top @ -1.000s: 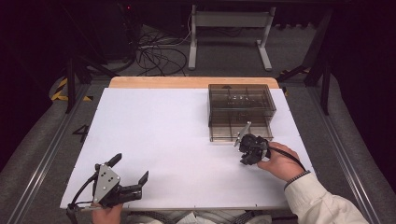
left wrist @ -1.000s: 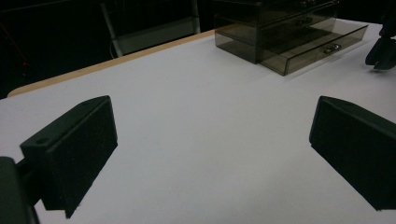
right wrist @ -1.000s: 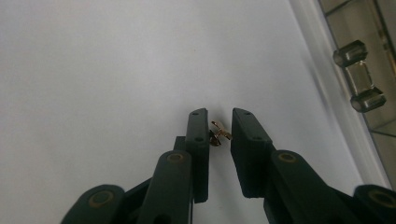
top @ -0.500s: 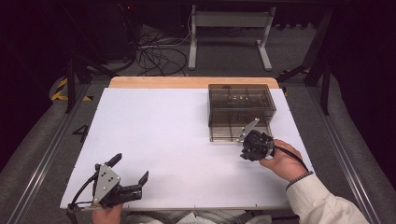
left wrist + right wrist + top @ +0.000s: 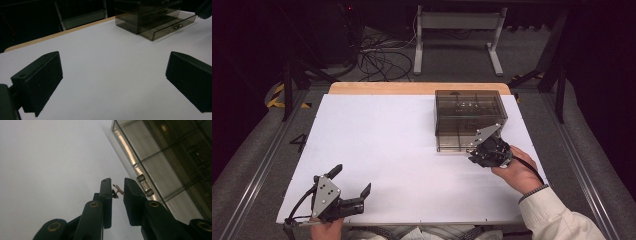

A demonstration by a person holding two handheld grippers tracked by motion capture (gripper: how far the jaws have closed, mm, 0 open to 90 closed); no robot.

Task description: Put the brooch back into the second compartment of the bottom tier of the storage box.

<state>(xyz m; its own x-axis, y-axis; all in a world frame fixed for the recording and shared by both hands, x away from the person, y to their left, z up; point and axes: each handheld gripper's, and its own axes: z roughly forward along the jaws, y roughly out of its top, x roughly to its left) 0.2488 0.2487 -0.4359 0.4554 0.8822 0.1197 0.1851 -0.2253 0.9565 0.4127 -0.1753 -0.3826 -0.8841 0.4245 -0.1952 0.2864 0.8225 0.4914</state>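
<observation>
Trinket (image 5: pixel 117 191) crosswise between right tongs (image 5: pixel 117 191)

I'm looking down on a white surface (image 5: pixel 377 145), matte and evenly lit, with a strip of pale wood (image 5: pixel 382 88) showing along its far edge. Beyond that, the room drops into darkness. I can make out a grey floor (image 5: pixel 452 70) back there, and a tangle of black cables (image 5: pixel 382 57) lying on it. A light grey metal stand (image 5: pixel 457 22) sits further back, two legs and a crossbar. Dark angled struts (image 5: pixel 557 75) come down on the right, more on the left (image 5: pixel 294 75). Yellow-and-black hazard tape (image 5: pixel 277 95) marks the floor at left. Grey rails (image 5: pixel 262 165) run along both sides of the surface. I see a tiny red light (image 5: pixel 349 7) glowing at the top.
</observation>
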